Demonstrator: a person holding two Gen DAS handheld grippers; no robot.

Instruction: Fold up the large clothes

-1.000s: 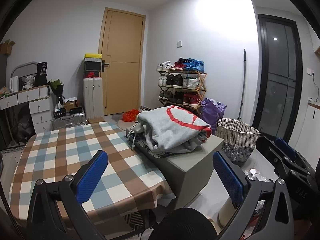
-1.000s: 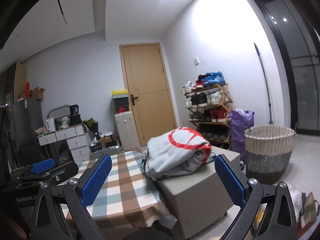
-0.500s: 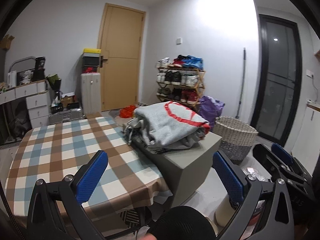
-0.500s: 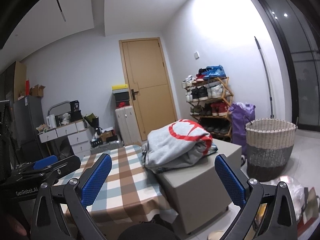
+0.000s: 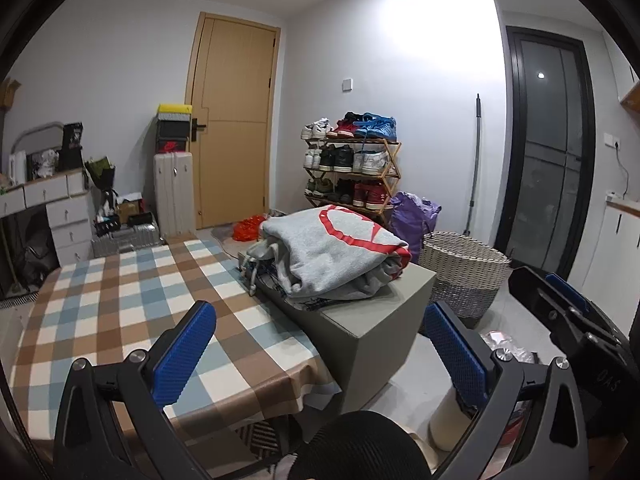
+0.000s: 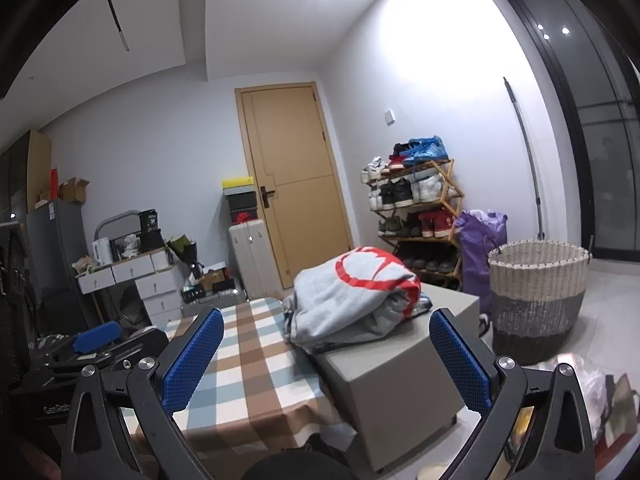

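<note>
Left tongs (image 5: 318, 344), blue-padded on black arms, spread wide and empty, raised above the near edge of the worktop with the brown, blue and white checked cloth (image 5: 120, 304). Right tongs (image 6: 326, 354), same build, likewise wide apart and gripping nothing, held off the worktop's right near corner; seen from the left wrist as a black body with a blue pad at far right (image 5: 568, 300).

Ahead of both tongs, slightly right of centre: bundled grey sweatshirt with red ring print (image 5: 332, 256), resting on darker garments atop a grey box-shaped stool (image 5: 372, 332) that abuts the worktop's right side. Sweatshirt well apart from either pair of tongs.

Further right of the stool: white-and-grey woven basket (image 6: 538, 292) on the floor, purple bag (image 6: 478, 236) behind it. Beyond the sweatshirt: wooden shoe rack with several pairs of shoes (image 5: 352, 168) against the wall, tan door (image 5: 236, 120) to its left.
</note>
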